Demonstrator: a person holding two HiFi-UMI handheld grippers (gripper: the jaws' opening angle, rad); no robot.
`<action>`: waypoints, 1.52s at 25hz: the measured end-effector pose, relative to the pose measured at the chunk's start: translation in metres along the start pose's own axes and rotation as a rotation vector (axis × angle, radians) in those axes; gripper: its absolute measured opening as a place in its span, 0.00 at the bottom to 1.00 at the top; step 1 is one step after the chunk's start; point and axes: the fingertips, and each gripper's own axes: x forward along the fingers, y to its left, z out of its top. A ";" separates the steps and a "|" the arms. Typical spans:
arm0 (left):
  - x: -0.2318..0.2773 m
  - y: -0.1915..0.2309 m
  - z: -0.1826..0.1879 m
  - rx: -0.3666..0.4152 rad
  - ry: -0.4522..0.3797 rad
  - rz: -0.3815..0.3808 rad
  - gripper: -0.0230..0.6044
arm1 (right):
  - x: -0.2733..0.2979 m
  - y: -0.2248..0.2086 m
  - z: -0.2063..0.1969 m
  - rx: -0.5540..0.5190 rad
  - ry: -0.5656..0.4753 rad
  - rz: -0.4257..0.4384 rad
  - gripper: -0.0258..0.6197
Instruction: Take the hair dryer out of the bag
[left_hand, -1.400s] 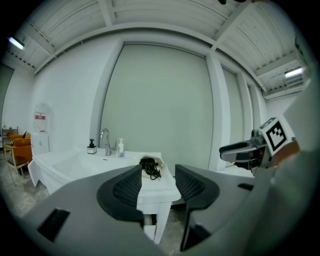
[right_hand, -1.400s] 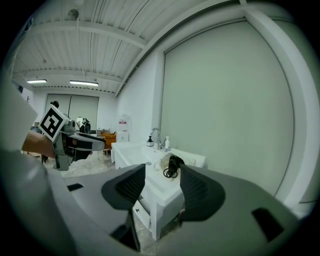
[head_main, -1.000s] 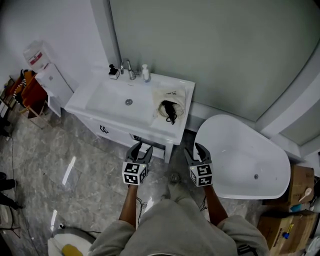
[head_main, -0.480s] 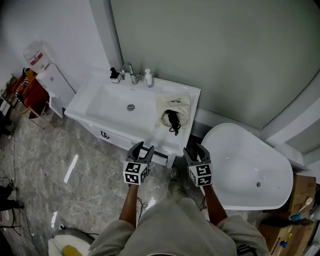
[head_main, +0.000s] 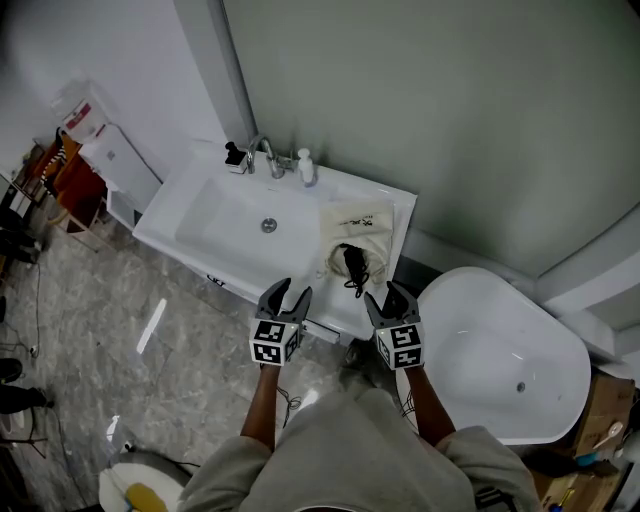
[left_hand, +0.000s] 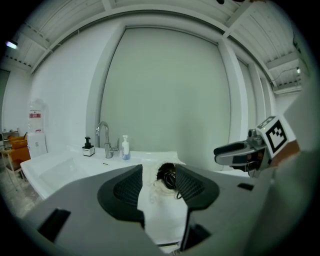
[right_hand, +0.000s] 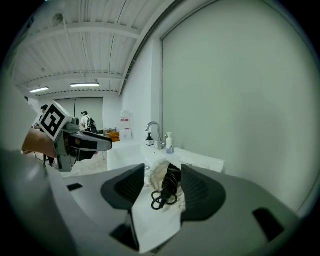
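A cream drawstring bag (head_main: 362, 225) lies on the right end of the white sink counter (head_main: 400, 215). A black hair dryer (head_main: 354, 262) pokes out of its open mouth, and its coiled cord (right_hand: 159, 198) spills onto the counter. My left gripper (head_main: 288, 297) and right gripper (head_main: 385, 298) hover side by side at the counter's front edge, short of the bag. Both are open with nothing between the jaws. The right jaws have just been opening a little. In the left gripper view the hair dryer (left_hand: 169, 177) shows between the jaws, farther off. In the right gripper view the bag (right_hand: 159, 172) lies just ahead.
A faucet (head_main: 262, 152), a black dispenser (head_main: 234, 155) and a soap bottle (head_main: 305, 166) stand at the back of the basin (head_main: 230, 215). A white bathtub (head_main: 500, 350) sits to the right. A white unit and shelf (head_main: 105, 160) stand to the left. The wall rises behind the counter.
Both grippers have moved forward together to the sink counter's front edge. The bag and hair dryer now lie much nearer to them.
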 end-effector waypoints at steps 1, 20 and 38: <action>0.005 0.002 0.003 -0.002 0.003 0.004 0.34 | 0.006 -0.002 0.003 -0.002 0.002 0.009 0.37; 0.113 0.025 0.005 0.026 0.120 0.007 0.34 | 0.100 -0.035 -0.007 0.029 0.103 0.145 0.37; 0.170 0.020 -0.013 0.176 0.208 -0.285 0.34 | 0.125 -0.025 -0.032 0.095 0.196 -0.004 0.37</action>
